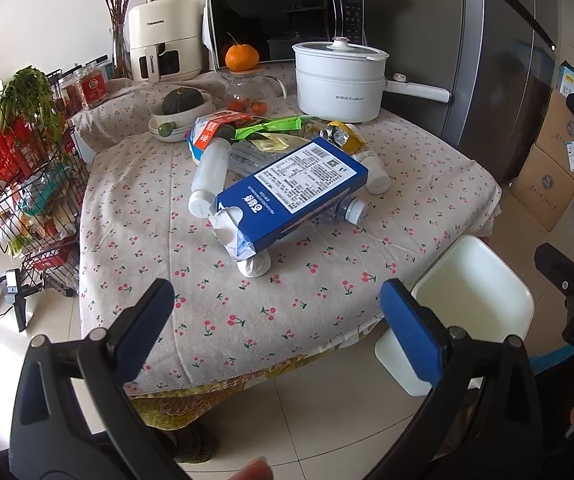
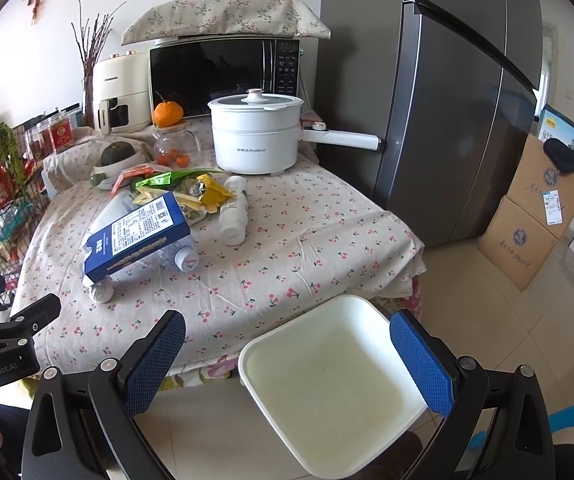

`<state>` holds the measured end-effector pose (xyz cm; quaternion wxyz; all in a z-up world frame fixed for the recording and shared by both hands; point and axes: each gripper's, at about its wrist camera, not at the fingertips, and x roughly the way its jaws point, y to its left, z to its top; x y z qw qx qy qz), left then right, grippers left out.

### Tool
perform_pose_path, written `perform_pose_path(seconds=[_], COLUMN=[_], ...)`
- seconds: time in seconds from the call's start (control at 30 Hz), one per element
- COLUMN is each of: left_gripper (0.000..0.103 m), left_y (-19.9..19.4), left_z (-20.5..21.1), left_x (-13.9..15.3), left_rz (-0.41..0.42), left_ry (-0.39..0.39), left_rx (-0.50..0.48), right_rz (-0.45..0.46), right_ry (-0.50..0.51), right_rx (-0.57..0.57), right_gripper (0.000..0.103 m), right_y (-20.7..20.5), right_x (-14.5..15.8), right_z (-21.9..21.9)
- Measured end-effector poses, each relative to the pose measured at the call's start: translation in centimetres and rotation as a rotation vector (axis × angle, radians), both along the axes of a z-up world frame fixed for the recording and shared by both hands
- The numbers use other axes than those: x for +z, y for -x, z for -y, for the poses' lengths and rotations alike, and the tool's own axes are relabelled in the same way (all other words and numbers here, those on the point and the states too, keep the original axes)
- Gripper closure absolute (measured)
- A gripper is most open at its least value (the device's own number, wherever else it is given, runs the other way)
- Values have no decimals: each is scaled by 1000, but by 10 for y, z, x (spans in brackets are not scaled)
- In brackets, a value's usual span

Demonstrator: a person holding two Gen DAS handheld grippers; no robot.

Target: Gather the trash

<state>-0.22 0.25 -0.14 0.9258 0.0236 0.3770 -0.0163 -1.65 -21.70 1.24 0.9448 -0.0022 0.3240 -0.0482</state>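
Two grippers hang just short of the table's near edge, the left gripper [image 1: 277,308] and the right gripper [image 2: 287,344], both spread wide with nothing between their blue pads. The trash sits mid-table on the cherry-print cloth [image 1: 215,300]: a blue carton [image 1: 291,192] propped over plastic bottles, wrappers behind it. A white bin [image 2: 335,384] stands on the floor beside the table.

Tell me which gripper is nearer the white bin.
Right. The right gripper hangs open directly over the white bin; the left gripper, also open, sits to the bin's left, over the table's front edge.
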Motion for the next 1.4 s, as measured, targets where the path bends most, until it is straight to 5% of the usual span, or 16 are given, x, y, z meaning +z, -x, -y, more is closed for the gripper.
perform_pose_path(seconds=[1.03, 1.4], left_gripper=[1, 1], left_y=[1, -7], left_z=[4, -1], left_x=[-3, -7], left_rz=[-2, -45], left_ry=[-3, 60], left_rx=[0, -45], right_rz=[-1, -2], right_ry=[-1, -2], right_rx=[-8, -7], right_gripper=[0, 0], right_y=[0, -1], right_x=[0, 1], right_z=[3, 4])
